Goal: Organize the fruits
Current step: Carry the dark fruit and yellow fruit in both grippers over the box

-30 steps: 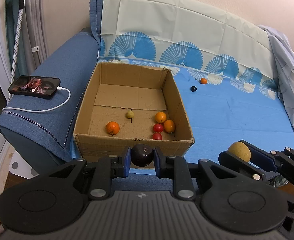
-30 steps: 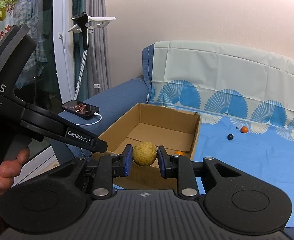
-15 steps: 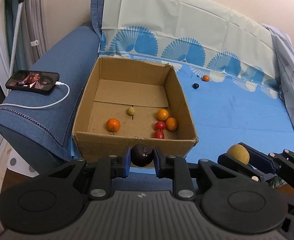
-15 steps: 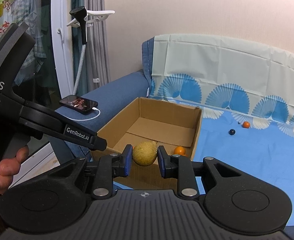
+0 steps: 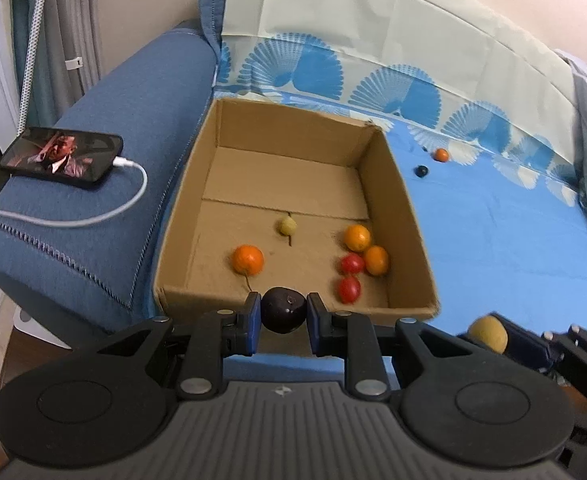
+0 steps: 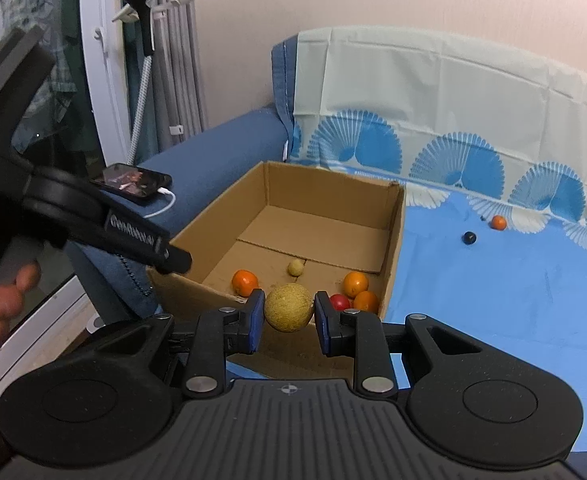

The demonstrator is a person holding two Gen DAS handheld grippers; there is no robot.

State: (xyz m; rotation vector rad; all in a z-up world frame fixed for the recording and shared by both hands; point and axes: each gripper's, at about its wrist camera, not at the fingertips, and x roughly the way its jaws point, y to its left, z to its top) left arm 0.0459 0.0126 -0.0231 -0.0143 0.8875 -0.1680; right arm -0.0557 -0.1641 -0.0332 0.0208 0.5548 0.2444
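My left gripper [image 5: 283,314] is shut on a dark purple plum [image 5: 284,309], held just above the near wall of an open cardboard box [image 5: 293,312]. My right gripper [image 6: 288,309] is shut on a tan round fruit [image 6: 289,307], also at the box's near edge; it shows at the lower right of the left wrist view [image 5: 489,334]. Inside the box lie several fruits: an orange [image 5: 247,260], a small yellow fruit [image 5: 287,225], more oranges [image 5: 357,237] and red tomatoes [image 5: 351,264]. A small orange [image 5: 440,155] and a dark fruit [image 5: 421,171] lie on the blue sheet beyond.
The box stands on a sofa covered by a blue fan-patterned sheet [image 5: 513,240]. A phone [image 5: 63,157] with a white cable lies on the blue armrest at the left. A phone stand [image 6: 145,32] and curtains are by the window.
Both grippers have moved forward and closer to the box, each still holding its fruit. The box and the fruits in it look larger; nothing was let go.
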